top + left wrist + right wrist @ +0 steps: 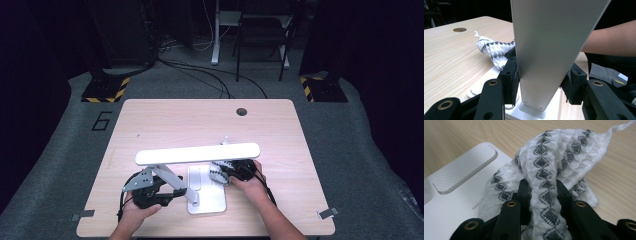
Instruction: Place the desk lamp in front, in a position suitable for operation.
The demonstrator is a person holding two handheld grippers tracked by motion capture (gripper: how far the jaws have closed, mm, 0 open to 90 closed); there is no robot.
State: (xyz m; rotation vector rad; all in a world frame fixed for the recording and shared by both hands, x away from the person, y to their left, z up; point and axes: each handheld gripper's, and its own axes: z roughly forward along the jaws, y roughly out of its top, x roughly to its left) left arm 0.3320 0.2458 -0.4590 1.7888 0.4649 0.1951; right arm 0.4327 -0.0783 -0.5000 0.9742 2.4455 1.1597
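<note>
The wooden table point(150, 125) carries a white desk lamp point(197, 155) whose flat base point(212, 200) sits between the two hands. The lamp's long head point(200, 153) stretches level above both grippers, and its slanted arm point(549, 50) rises straight up out of the left gripper point(541, 85). That gripper's fingers point(510, 77) are about half apart and press on the two flat sides of the arm, one pad on each side, just above the joint where the arm meets the base; the arm stands squarely between them and reaches far beyond their tips.

The right gripper point(544, 190) is nearly closed, and its fingers point(524, 192) pinch a raised fold of a white cloth with a grey diamond pattern point(554, 160). The fold runs up between the pads, and the rest of the cloth spills ahead of the fingertips and to either side of them. The part to the left of the fingers lies on the corner of the base, near its ribbed recess point(464, 170); the part to the right lies on the bare table, ending in a thin tail well beyond the tips
</note>
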